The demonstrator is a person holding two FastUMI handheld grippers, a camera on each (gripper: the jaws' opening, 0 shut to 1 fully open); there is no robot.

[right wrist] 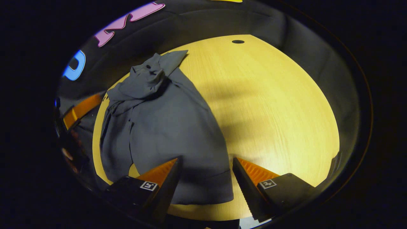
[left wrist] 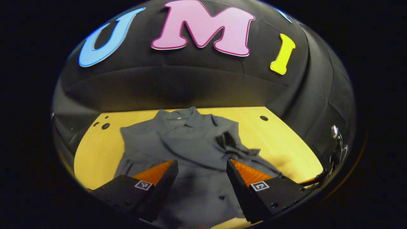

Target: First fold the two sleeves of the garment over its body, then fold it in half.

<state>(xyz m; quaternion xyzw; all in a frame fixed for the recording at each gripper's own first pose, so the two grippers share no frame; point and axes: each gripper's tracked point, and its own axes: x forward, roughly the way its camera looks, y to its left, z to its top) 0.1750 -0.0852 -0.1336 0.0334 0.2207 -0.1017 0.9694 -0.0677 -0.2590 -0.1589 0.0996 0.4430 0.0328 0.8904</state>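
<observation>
Currently the garment (left wrist: 190, 146), a dark grey collared shirt, lies flat on the yellow desk (left wrist: 95, 149) with its collar toward the booth wall and its hem toward the near edge. In the left gripper view, one sleeve (left wrist: 235, 143) appears drawn in over the body, where it sits bunched and creased rather than flat. The opposite shoulder edge looks straight, and the state of that sleeve cannot be confirmed from this angle.

The left hand-held gripper (left wrist: 202, 171) hovers above the lower middle of the garment with its jaws set wide and nothing between them. The right hand-held gripper (right wrist: 206, 171) hangs above the hem corner (right wrist: 219, 190) at the near edge of the desk, jaws likewise wide and empty. In the right gripper view the garment (right wrist: 171, 127) occupies the left portion of the desk (right wrist: 270, 111), with a crumpled mass of collar and sleeve fabric (right wrist: 146, 79) at the far end.

Judged from this layout, the sleeve-folding stage is at or near completion, and the half-fold is the step coming into hand. The next move calls for each gripper to descend onto the hem, one near each lower corner, close on the fabric, and carry the hem toward the collar. The bunched sleeve may need smoothing first, since a lump would prevent a flat fold.
</observation>
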